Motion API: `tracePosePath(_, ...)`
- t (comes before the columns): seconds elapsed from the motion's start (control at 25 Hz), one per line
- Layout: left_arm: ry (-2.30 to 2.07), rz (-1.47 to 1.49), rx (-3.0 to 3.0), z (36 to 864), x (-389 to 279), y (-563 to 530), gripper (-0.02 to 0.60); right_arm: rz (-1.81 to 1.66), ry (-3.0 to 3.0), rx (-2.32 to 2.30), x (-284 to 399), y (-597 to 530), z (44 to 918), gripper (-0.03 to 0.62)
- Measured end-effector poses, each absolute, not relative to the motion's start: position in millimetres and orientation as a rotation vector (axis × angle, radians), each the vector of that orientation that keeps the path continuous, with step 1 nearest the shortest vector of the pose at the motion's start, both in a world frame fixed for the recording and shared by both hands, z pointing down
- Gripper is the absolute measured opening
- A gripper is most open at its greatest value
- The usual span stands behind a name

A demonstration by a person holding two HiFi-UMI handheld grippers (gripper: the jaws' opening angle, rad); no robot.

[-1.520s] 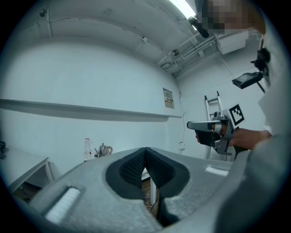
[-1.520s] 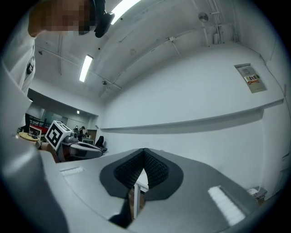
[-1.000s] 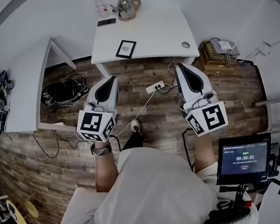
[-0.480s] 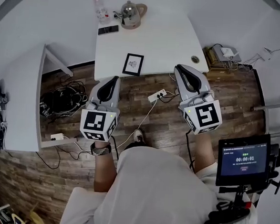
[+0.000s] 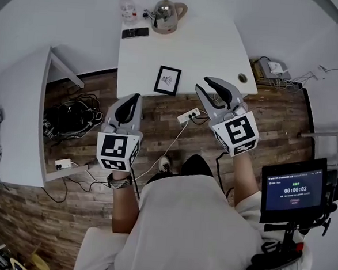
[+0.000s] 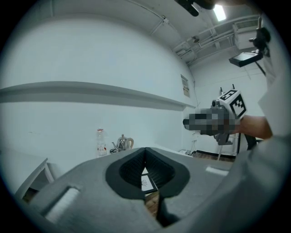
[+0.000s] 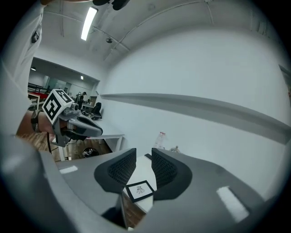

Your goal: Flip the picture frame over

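Approach to picture frame (image 5: 167, 80), face-up near worktop (image 5: 204, 47) front edge, untouched. Right hand-held gripper (image 5: 203, 85) half-spread, jaws just opening on nothing, likely readying for frame edge; left hand-held gripper (image 5: 135, 96) closed, empty, seemingly in reserve.

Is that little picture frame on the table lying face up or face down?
Face up: the picture frame lies flat with its drawing visible.

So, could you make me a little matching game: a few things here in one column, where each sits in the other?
Things:
1 picture frame
2 kettle
3 power strip
4 screen

Places:
a on the wooden floor
b at the table's near edge
c on a stand, far right
d at the table's far edge

Pairs: 1-b, 2-d, 3-a, 4-c
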State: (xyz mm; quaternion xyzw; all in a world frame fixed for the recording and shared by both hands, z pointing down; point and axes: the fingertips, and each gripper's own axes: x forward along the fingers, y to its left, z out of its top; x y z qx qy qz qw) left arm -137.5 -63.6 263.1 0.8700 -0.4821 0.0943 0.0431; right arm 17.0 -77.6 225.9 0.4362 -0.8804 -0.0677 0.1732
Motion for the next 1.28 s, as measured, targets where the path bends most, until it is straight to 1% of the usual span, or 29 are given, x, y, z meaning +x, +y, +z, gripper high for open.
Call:
tracePosePath(0.12, -1.485, 0.311, 2.642, 267, -137, -52, 0.002, -0.137, -2.498, 1.189, 16, -76, 245, 0.137)
tracePosePath(0.2, -1.484, 0.331, 2.625, 275, -134, -46, 0.002, -0.133, -2.464, 1.156, 19, -76, 264, 0.147)
tracePosePath(0.48, -1.518, 0.39, 2.512, 332, -162, -79, 0.002, -0.065, -2.33, 1.004, -9, -128, 364, 0.159)
tracePosePath(0.64, -1.53, 0.39, 2.457, 356, -162, -82, 0.002, -0.106, -2.275, 0.926, -15, -143, 410, 0.163)
tracePosePath(0.92, -1.54, 0.434, 2.356, 403, -161, -83, 0.002, -0.065, -2.221, 0.812, -16, -156, 479, 0.168)
tracePosePath(1.28, -1.483, 0.452, 2.319, 454, -147, -88, 0.002, -0.093, -2.114, 0.717, -13, -162, 547, 0.17)
